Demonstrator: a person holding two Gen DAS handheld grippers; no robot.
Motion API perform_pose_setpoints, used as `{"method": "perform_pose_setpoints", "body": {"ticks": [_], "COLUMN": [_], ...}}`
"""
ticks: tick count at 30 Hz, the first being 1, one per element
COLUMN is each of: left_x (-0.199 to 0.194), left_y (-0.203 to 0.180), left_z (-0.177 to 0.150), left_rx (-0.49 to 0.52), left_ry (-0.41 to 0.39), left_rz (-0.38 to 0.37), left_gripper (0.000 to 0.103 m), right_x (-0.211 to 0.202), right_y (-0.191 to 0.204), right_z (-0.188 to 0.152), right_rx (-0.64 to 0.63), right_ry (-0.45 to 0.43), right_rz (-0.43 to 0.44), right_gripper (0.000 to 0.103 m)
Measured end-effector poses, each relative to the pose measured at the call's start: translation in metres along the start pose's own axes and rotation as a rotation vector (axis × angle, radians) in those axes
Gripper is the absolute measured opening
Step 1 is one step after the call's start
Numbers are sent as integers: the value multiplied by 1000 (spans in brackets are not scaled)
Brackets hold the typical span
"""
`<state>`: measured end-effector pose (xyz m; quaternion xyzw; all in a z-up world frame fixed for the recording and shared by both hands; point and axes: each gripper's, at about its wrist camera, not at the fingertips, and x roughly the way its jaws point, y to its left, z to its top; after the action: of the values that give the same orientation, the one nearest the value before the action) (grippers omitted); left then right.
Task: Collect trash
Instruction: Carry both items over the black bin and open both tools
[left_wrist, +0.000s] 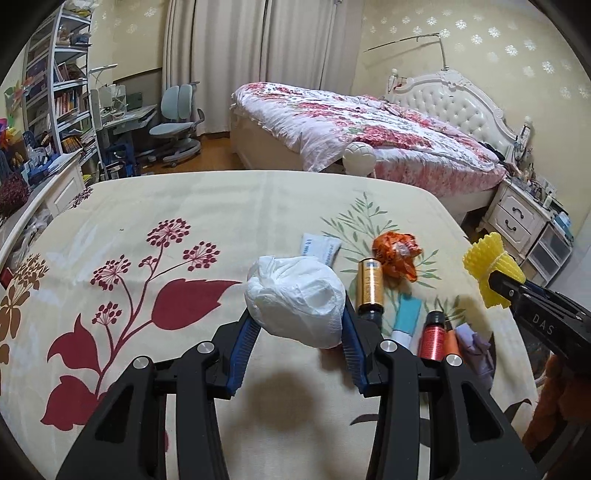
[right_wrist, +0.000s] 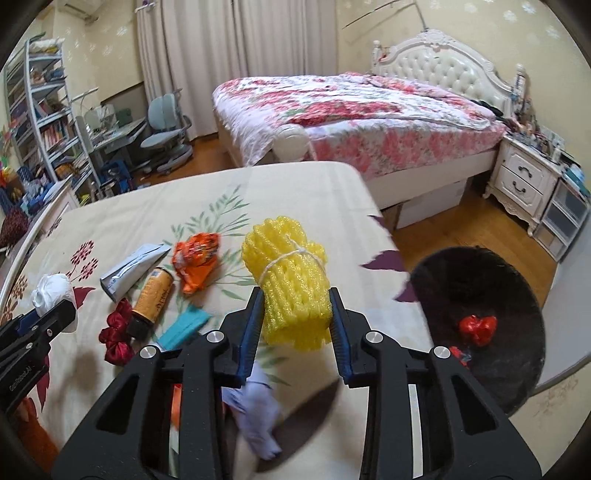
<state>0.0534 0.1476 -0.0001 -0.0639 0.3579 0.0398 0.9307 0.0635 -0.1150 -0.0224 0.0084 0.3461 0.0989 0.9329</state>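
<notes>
My left gripper (left_wrist: 297, 325) is shut on a crumpled white plastic bag (left_wrist: 295, 299) and holds it above the table; the bag also shows in the right wrist view (right_wrist: 51, 291). My right gripper (right_wrist: 297, 310) is shut on a yellow foam net bundle (right_wrist: 291, 284) tied with string, held above the table's right edge; it also shows in the left wrist view (left_wrist: 487, 269). A black trash bin (right_wrist: 480, 332) stands on the floor to the right, with red wrappers (right_wrist: 476, 328) inside.
On the floral tablecloth (left_wrist: 147, 229) lie an orange wrapper (right_wrist: 195, 258), a gold bottle (right_wrist: 153, 299), a white tube (right_wrist: 129, 269), a teal packet (right_wrist: 184, 325), a dark red scrunchie (right_wrist: 116, 332) and lilac paper (right_wrist: 255, 410). A bed (right_wrist: 351, 110) stands beyond.
</notes>
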Motion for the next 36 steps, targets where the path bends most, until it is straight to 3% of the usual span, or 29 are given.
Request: {"method": "perform_pose_setpoints", "body": {"ticks": [8, 15, 24, 36], "left_x": [-4, 5, 24, 61], "left_y": [-69, -140, -207, -263], "left_z": [4, 6, 3, 5], "left_rx": [85, 160, 247, 314], "left_ry": [-27, -20, -20, 12], "left_rz": [-109, -212, -265, -259], "left_gripper": [44, 44, 44, 45], "right_x": [-29, -37, -36, -20], "right_y": [-72, -125, -167, -199], "right_z": [-12, -20, -27, -27], "right_rx": [75, 144, 194, 244], "right_ry": [-48, -59, -69, -56], "right_rz": [-155, -231, -291, -324], "right_gripper": [33, 33, 33, 33]}}
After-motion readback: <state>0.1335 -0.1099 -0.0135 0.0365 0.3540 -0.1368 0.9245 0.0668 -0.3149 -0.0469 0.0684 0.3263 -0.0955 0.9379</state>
